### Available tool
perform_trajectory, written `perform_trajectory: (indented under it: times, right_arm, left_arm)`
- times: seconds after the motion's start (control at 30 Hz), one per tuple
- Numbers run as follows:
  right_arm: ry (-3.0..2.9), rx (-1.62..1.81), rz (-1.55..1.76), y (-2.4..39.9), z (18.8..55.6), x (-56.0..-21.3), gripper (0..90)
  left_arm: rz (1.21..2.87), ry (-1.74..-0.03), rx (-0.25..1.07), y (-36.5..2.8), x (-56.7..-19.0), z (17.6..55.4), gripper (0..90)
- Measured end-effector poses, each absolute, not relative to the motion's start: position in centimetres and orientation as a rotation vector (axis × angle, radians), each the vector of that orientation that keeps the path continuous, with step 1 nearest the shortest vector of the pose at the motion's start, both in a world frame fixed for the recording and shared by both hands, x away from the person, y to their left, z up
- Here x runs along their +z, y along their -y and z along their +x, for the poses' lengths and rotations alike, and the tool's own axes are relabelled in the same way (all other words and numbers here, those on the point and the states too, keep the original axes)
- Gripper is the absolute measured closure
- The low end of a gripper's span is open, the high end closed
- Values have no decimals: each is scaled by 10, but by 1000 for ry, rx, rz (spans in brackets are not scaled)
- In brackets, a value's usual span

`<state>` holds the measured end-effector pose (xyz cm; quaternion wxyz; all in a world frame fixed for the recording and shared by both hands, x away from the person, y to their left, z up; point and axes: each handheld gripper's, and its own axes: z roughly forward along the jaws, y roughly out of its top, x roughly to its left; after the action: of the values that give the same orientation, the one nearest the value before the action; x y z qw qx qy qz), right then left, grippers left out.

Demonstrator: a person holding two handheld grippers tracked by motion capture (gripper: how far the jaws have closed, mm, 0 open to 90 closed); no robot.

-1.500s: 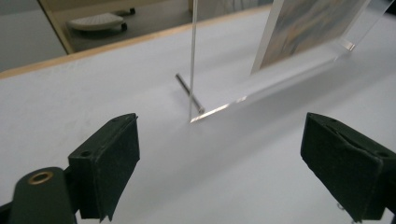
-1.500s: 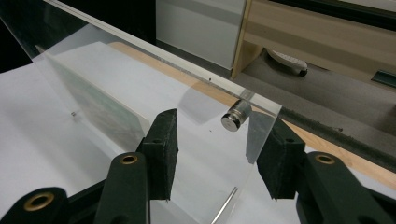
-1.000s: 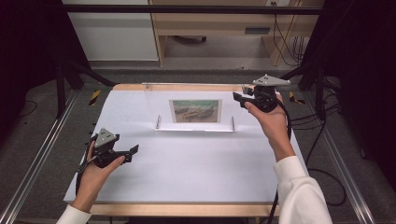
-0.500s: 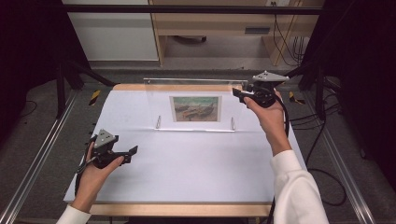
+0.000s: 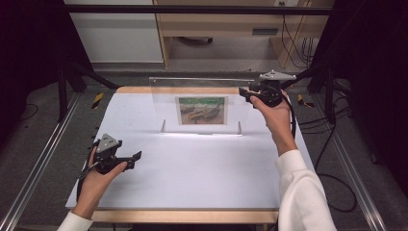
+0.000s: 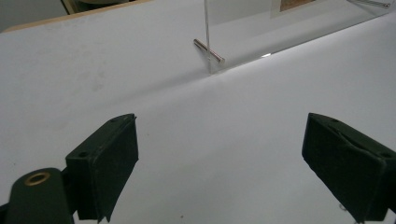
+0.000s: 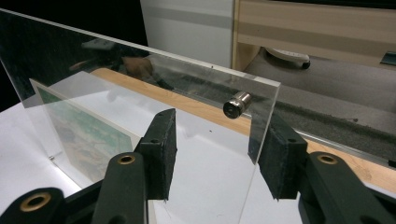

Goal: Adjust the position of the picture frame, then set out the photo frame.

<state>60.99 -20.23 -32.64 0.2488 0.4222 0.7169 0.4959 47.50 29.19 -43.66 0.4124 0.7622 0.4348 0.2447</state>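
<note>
You are resting your left gripper (image 5: 136, 156) low on the white table (image 5: 202, 168), well in front of the clear frame (image 5: 202, 103), its jaws standing wide with nothing between them. Farther back, you are holding your right gripper (image 7: 215, 154) at the frame's top right corner, near the silver bolt (image 7: 236, 105). Its jaws are standing open, one on each side of the thin edge, not yet squeezing. The frame is running left to right across the table's far part.
</note>
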Motion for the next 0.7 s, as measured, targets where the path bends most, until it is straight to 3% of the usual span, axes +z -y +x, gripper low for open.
perform_trajectory:
  times: [0.7]
  right_arm:
    - [-1940,1337,1148,202,614,-328,498]
  left_arm:
    - [1933,-1093,620,-294,-440,471,106]
